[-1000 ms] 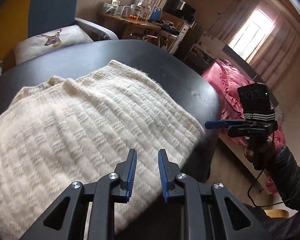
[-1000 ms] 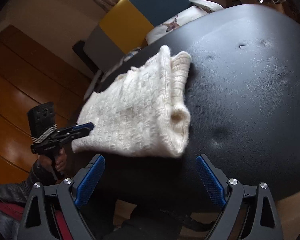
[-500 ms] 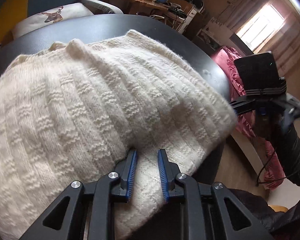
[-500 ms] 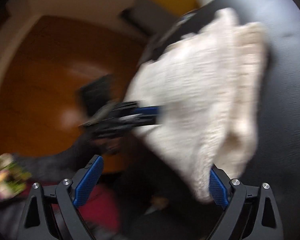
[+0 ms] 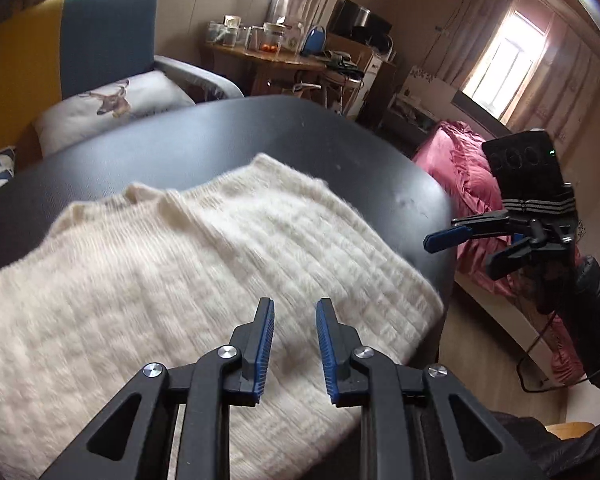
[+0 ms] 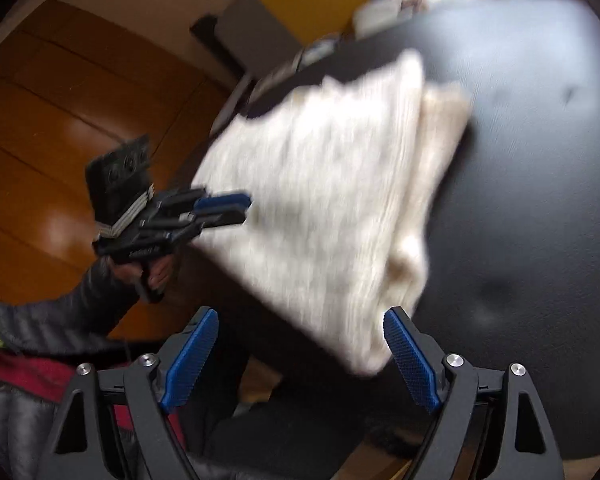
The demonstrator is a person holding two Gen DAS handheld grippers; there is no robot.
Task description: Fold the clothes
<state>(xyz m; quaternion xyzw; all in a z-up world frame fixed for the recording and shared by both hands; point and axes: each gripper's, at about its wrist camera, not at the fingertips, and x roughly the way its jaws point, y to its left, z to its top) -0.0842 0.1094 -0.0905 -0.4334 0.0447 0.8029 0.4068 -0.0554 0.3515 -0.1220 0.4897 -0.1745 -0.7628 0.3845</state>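
Both sets of fingers hang open and empty; our right gripper (image 6: pixel 300 356) is nearer the folded cream knitted sweater's (image 6: pixel 324 208) corner, which overhangs the black surface (image 6: pixel 540 200), than our left gripper (image 5: pixel 295 320).

A fuzzy, ribbed cream knit sweater (image 5: pixel 204 280) is lying on the smooth, matt black tabletop (image 5: pixel 228 136); beside the tabletop, glossy wood floor (image 6: pixel 60 128) is gleaming.

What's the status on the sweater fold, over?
Left gripper open, narrow gap, empty, over the cream knit sweater. Right gripper wide open, just closing slightly, empty. Sweater folded on black table. Nothing in the way.
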